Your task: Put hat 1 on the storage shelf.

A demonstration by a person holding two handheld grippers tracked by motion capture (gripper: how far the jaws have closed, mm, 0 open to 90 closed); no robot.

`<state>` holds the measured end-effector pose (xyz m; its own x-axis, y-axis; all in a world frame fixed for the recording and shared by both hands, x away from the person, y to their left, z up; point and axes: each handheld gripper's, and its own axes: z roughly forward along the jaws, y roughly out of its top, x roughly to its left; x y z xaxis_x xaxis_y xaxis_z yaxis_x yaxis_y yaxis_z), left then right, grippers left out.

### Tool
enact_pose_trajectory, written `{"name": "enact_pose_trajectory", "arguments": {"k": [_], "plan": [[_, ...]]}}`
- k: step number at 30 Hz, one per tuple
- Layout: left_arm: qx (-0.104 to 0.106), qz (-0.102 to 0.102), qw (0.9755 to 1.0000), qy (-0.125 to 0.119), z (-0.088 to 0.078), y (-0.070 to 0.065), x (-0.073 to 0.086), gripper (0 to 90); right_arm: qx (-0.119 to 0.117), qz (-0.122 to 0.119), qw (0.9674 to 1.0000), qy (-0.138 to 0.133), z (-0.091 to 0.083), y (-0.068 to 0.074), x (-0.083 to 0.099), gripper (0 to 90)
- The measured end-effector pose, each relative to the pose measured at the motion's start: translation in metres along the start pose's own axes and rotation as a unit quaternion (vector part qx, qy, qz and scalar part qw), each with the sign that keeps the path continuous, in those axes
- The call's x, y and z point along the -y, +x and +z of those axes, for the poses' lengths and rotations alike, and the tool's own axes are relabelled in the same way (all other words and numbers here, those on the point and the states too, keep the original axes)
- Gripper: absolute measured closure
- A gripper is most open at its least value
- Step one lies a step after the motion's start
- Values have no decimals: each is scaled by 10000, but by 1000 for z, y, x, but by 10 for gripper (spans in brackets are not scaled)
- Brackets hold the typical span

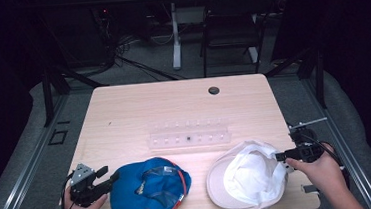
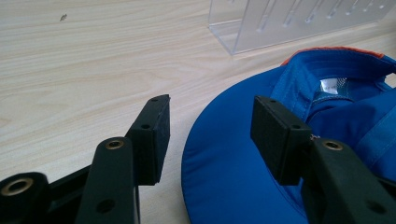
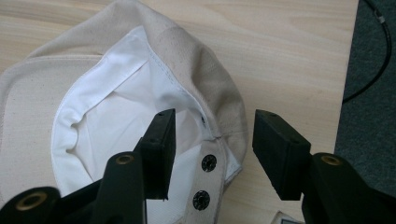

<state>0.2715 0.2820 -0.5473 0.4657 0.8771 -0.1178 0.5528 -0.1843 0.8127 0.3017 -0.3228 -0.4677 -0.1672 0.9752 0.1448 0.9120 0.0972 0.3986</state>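
The blue cap lies upside down at the table's near left, the cream cap likewise at near right. My left gripper straddles the blue brim, jaws spread; my right gripper gapes over the cream cap's snap strap, ready to pinch. Both crowns' outsides are hidden underneath.

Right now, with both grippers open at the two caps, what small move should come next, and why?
Probably shut the right gripper on the rear edge of the upturned cream fabric cap: its open jaws straddle the snap strap. The left gripper likewise straddles the brim of the blue fabric cap.
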Motion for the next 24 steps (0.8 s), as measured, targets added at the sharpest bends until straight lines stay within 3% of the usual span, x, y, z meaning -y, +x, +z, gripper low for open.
{"name": "enact_pose_trajectory", "arguments": {"k": [5,13,14,18,24], "plan": [[-9,7,10000,-3,1,0,0,479,-118,145,9995,254,5,1,-2,550],[-8,25,10000,18,1,0,0,484,53,118,9982,591,11,1,-6,596],[-9,27,10000,18,1,0,0,484,34,240,9983,537,13,1,-6,600],[-14,31,10000,24,0,0,0,485,1,266,9966,781,16,-1,-8,655],[-12,21,10000,16,1,0,0,485,-58,475,9949,889,15,1,-12,713]]}}
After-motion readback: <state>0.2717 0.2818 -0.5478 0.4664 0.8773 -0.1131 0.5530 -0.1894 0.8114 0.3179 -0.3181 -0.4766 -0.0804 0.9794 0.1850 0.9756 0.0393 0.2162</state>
